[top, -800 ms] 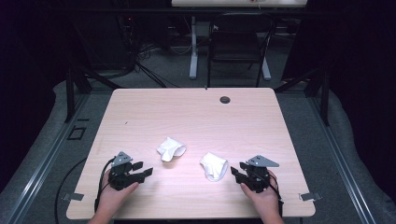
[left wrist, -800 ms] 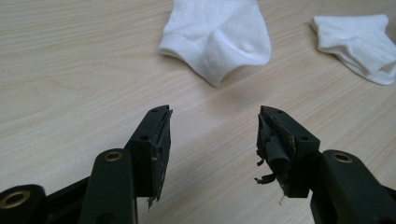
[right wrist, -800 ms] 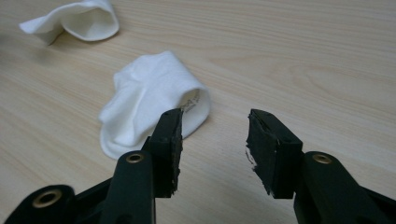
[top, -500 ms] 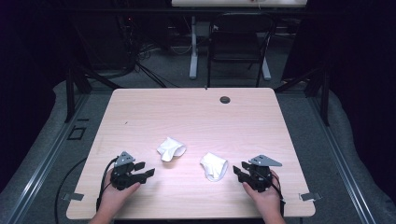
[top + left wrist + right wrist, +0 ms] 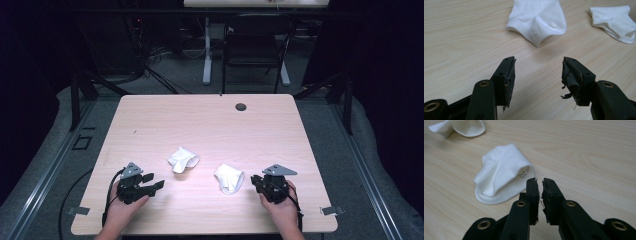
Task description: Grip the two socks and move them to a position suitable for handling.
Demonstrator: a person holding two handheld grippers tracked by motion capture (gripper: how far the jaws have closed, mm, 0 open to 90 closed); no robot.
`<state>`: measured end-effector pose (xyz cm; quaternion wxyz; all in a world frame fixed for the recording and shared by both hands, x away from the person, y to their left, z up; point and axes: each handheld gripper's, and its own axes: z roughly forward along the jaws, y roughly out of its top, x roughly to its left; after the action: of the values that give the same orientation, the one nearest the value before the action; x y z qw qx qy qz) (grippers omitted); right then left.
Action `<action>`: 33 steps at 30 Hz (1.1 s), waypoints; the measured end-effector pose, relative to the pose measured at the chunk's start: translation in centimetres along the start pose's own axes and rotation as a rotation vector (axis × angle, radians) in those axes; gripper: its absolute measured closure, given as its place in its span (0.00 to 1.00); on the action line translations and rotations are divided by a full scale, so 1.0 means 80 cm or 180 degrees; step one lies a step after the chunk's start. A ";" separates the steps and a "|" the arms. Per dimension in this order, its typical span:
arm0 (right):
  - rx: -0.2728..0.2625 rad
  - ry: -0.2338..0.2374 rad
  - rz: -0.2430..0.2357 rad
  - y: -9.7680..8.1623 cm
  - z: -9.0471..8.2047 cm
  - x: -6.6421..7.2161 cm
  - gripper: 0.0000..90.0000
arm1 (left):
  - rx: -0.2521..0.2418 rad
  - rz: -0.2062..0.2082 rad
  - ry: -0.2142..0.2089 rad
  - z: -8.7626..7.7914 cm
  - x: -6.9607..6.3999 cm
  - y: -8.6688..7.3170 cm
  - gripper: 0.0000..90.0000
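Spanning most of the high view, a pale wooden table (image 5: 210, 130) carries two white socks near its front half, with a small dark round grommet (image 5: 241, 106) close to its far edge. Behind it a dark chair (image 5: 252, 47) and tangled cables sit in shadow, hard to make out; the table's front edge is partly cut off by the bottom of that view, as are the person's forearms.

Next in size come the two hands and what they hold. The left hand (image 5: 120, 210) holds the left gripper (image 5: 156, 184) low over the table, its jaws pointing toward the left sock (image 5: 182, 159). In the left gripper view its jaws stand well apart with nothing between them — only bare wood in the gap (image 5: 537, 75) — and the rubber pads look frayed. The right hand (image 5: 281, 210) holds the right gripper (image 5: 254, 181) just beside the right sock (image 5: 229, 178). In the right gripper view its jaws (image 5: 540, 192) are nearly closed, a thin slit left between them, gripping nothing; their tips overlap the sock's cuff in the picture, so whether they touch it cannot be told.

The socks lie apart from each other, each crumpled. The right sock (image 5: 501, 176) shows an open cuff with a small printed mark inside — too small to read. The left sock (image 5: 537, 21) is cut off by the top edge of the left gripper view.
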<state>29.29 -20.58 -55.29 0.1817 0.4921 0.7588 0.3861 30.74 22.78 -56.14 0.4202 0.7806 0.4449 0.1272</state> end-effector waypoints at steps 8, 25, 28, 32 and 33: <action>0.0069 0.0081 -0.0140 0.020 0.003 0.008 0.99 | 0.0027 0.0051 -0.0038 0.003 -0.006 0.000 0.50; 0.0223 0.0134 -0.0408 0.042 0.042 0.032 1.00 | 0.0041 0.0027 -0.0028 0.004 -0.006 -0.001 0.50; 0.0240 0.0115 -0.0411 0.044 0.049 0.034 1.00 | 0.0043 0.0034 -0.0038 0.004 -0.006 0.000 0.50; 0.0269 0.0119 -0.0434 0.045 0.056 0.037 1.00 | 0.0035 0.0036 -0.0049 0.004 -0.007 0.000 0.50; 0.0269 0.0119 -0.0434 0.045 0.056 0.037 1.00 | 0.0035 0.0036 -0.0049 0.004 -0.007 0.000 0.50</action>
<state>33.12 -15.36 -55.09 0.1725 0.4392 0.8094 0.3496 30.62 22.18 -56.28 0.4186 0.7863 0.4380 0.1212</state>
